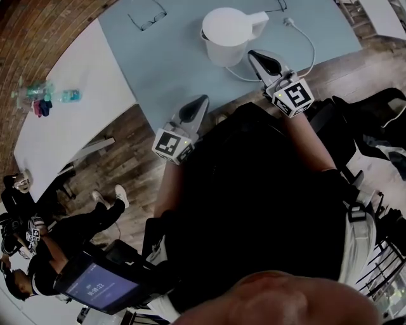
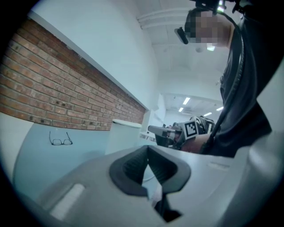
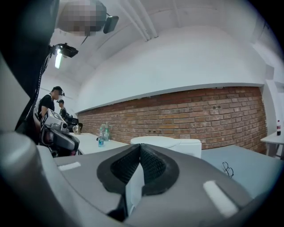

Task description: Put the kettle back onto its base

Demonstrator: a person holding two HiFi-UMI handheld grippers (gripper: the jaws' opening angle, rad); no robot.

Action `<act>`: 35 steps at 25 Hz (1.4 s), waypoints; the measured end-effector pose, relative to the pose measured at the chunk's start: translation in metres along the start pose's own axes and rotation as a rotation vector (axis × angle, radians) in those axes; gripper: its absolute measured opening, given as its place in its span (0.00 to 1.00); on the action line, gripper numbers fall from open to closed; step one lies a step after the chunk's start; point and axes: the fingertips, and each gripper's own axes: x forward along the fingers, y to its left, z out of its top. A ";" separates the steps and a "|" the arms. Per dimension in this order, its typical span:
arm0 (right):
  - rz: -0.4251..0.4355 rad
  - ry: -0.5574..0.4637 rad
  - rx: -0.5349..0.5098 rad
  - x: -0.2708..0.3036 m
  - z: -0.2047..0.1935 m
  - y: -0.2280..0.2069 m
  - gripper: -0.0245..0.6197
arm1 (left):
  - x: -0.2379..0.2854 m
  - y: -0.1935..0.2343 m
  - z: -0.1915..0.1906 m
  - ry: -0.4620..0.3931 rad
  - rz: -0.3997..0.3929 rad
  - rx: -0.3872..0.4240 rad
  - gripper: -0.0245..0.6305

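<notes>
Both pairs of jaws are pressed together with nothing between them: the left gripper (image 2: 147, 150) shows its dark ribbed pads meeting at the tips, and the right gripper (image 3: 140, 150) does the same. Seen from the head view, the left gripper (image 1: 203, 99) sits at the near edge of the pale blue table (image 1: 168, 70), well apart from the kettle (image 1: 227, 32). The right gripper (image 1: 252, 55) points at the kettle's near-right side and is just beside it, not gripping it. The white kettle stands upright toward the far side of the blue table, with its handle to the right. Its flat lid is closed, so what it holds cannot be seen, and from above its base cannot be told apart from the body. A white cable (image 1: 309, 49) loops out from under the kettle on the right and ends at a plug (image 1: 289, 22) lying on the table. The right gripper view shows the kettle (image 3: 166, 142) straight beyond the jaws, and the left gripper view has it (image 2: 126, 132) ahead with the other gripper to its right. A pair of glasses (image 1: 147, 18) lies on the blue table to the far left of the kettle. On the white table (image 1: 70, 133) further left stand clear plastic bottles (image 1: 47, 95), one with a blue label; their fill level cannot be made out.
</notes>
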 end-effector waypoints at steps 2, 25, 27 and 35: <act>0.025 -0.003 -0.001 -0.003 0.003 0.001 0.04 | 0.005 -0.004 0.001 -0.002 -0.001 -0.023 0.04; 0.402 0.022 -0.021 -0.108 -0.005 0.039 0.04 | 0.080 -0.104 -0.007 -0.008 0.034 0.026 0.04; 0.413 0.030 -0.010 -0.109 -0.006 0.043 0.04 | 0.079 -0.106 -0.009 -0.004 0.040 0.034 0.04; 0.414 0.064 0.017 -0.129 -0.018 0.044 0.04 | 0.072 -0.134 -0.027 0.039 0.075 -0.006 0.04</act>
